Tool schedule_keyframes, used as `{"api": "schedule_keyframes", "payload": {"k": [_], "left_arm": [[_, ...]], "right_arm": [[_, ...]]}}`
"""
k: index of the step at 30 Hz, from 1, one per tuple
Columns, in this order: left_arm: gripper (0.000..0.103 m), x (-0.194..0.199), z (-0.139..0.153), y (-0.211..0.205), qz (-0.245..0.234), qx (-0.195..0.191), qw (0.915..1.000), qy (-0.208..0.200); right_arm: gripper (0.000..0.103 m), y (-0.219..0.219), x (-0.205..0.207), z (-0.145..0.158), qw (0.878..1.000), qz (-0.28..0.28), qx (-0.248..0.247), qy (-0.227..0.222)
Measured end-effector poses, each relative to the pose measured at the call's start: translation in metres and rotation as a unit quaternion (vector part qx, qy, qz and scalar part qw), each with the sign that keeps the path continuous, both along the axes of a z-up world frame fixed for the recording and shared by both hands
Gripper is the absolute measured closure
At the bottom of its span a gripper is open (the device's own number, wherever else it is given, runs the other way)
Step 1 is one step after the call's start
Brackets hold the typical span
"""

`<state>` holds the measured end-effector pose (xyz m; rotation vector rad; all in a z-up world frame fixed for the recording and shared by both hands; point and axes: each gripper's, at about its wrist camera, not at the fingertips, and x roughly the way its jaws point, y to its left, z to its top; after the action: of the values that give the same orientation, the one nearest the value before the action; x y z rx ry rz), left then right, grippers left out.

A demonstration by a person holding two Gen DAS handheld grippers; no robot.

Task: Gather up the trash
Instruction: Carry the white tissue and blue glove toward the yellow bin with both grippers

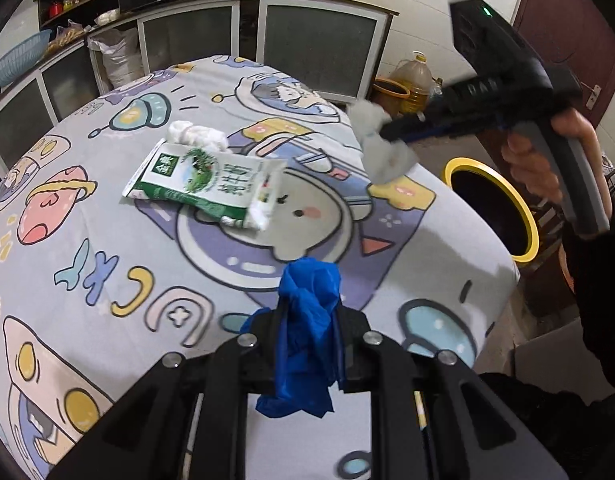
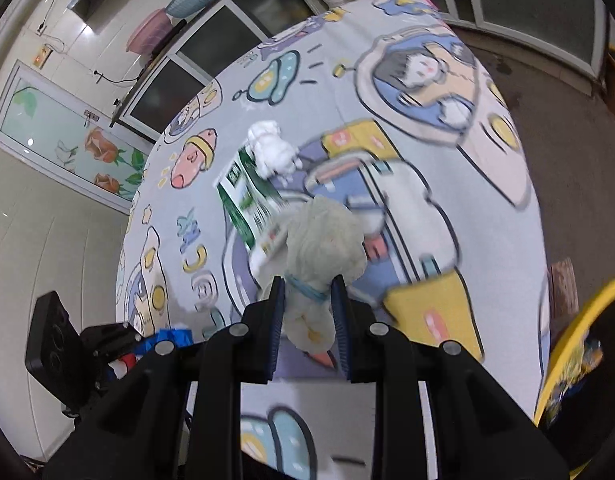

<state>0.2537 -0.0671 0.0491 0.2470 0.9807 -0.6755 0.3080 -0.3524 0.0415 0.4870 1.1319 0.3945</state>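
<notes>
My left gripper [image 1: 309,320] is shut on a crumpled blue glove [image 1: 309,336], lifted above the round table [image 1: 107,280]. My right gripper [image 2: 309,292] is shut on a pale crumpled mask [image 2: 325,240] with a blue band; in the left wrist view that mask [image 1: 381,148] hangs over the table's right edge, near the yellow-rimmed bin [image 1: 493,208]. A flattened green and white milk carton [image 1: 205,186] lies on the table with a white tissue wad [image 1: 197,136] just behind it. In the right wrist view the carton [image 2: 247,204] and tissue wad [image 2: 273,152] lie beyond the mask.
The table carries a cartoon-print cloth. The bin [image 2: 583,360] stands on the floor at the table's right side, with wrappers inside. Cabinets with glass doors [image 1: 319,48] line the wall behind. An oil jug [image 1: 415,80] stands on the floor near a brown door [image 1: 567,32].
</notes>
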Motion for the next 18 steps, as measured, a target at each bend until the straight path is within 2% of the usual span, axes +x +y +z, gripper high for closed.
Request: {"api": "schedule_keyframes", "payload": {"k": [6,18], "left_arm": [[0.087,-0.021,0.010,-0.035,-0.013,-0.016,0.9997,-0.015],[0.087,-0.050,0.035,-0.125,-0.094,-0.025,0.9938,-0.054]], "right_arm": [[0.080,-0.032,-0.048,-0.007,0.999,-0.027,0.014,-0.011],[0.080,-0.120,-0.120,-0.009,0.993,-0.112,0.015,-0.037]]}}
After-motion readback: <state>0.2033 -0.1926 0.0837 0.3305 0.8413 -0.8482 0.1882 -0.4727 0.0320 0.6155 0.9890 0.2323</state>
